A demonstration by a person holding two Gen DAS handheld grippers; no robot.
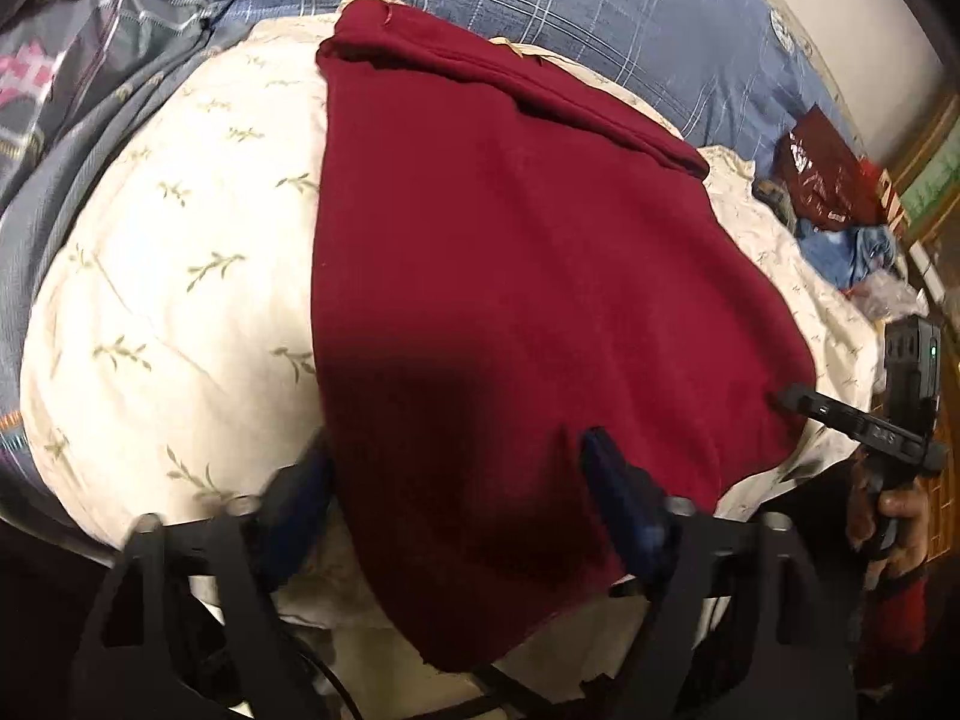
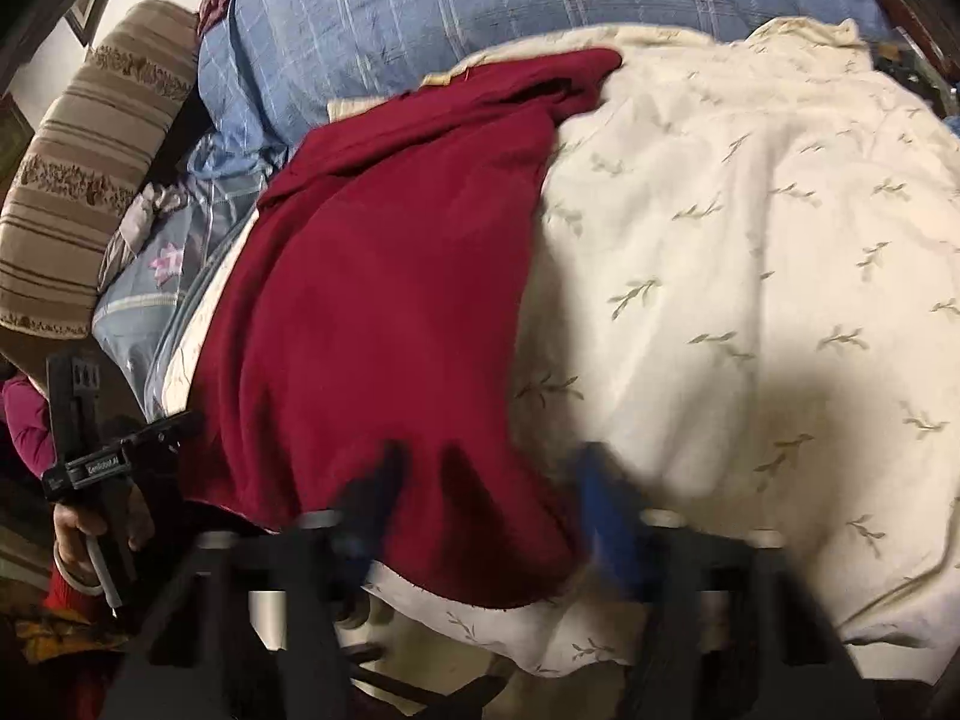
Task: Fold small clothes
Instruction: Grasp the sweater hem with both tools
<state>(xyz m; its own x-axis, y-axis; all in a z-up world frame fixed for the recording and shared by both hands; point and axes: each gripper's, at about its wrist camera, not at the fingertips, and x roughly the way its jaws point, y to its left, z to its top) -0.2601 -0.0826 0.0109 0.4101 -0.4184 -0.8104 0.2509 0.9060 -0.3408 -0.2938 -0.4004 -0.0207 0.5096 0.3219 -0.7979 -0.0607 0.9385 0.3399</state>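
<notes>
A dark red garment (image 1: 510,270) lies spread on a white quilt with a leaf print (image 1: 168,276), its far edge folded over. My left gripper (image 1: 453,474) is open at the garment's near left corner, one finger at the left hem and the other pressing a pucker into the cloth. In the right wrist view the same garment (image 2: 372,300) lies to the left. My right gripper (image 2: 492,486) is open and blurred, straddling the near right corner, with wrinkled cloth between its fingers. Each gripper shows at the edge of the other's view, held by a hand (image 1: 894,516).
A blue plaid pillow (image 1: 570,6) lies behind the quilt (image 2: 750,300). A brown striped cushion (image 2: 78,180) stands at the far left of the right wrist view. A red bag (image 1: 828,168) and blue clothes (image 1: 840,246) are heaped at the right.
</notes>
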